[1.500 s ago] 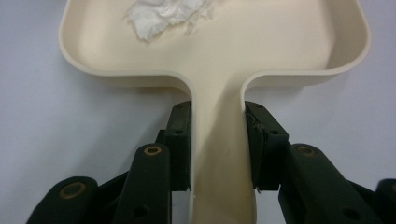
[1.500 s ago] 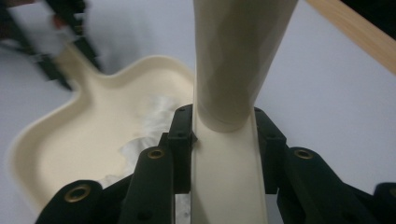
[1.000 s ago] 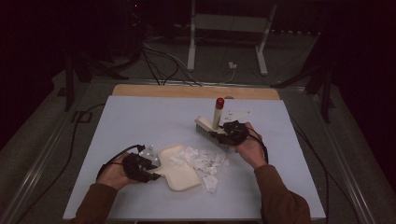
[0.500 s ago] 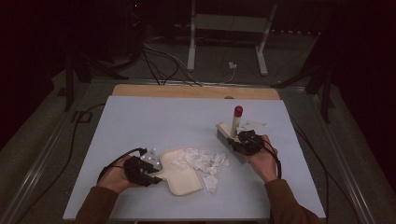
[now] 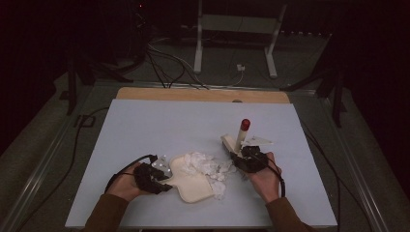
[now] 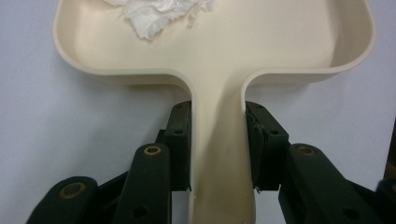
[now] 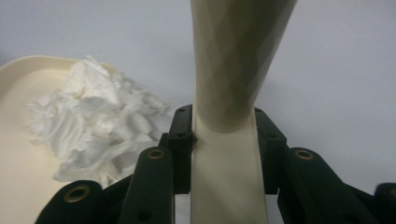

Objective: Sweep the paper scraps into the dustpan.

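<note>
While your left gripper clamps the dustpan by its handle, jaws pressed flat on both sides of the stem as the left gripper view shows it, the pan lies flat on the table with its open mouth turned toward the brush. Shredded white paper sits heaped at that mouth, part of it inside the pan, part spilling onto the table between pan and brush. Your right gripper is closed tight on the brush's cream handle, which stands up from the jaws and ends in a red tip; the brush head sits just right of the paper. Compared with a second ago, your right hand has carried the brush from farther up the table down and toward you, so it now stands just beside the pan's mouth, while your left hand and the pan have kept their place. No brand, label or writing can be read on the pan, the brush or the grippers.
</note>
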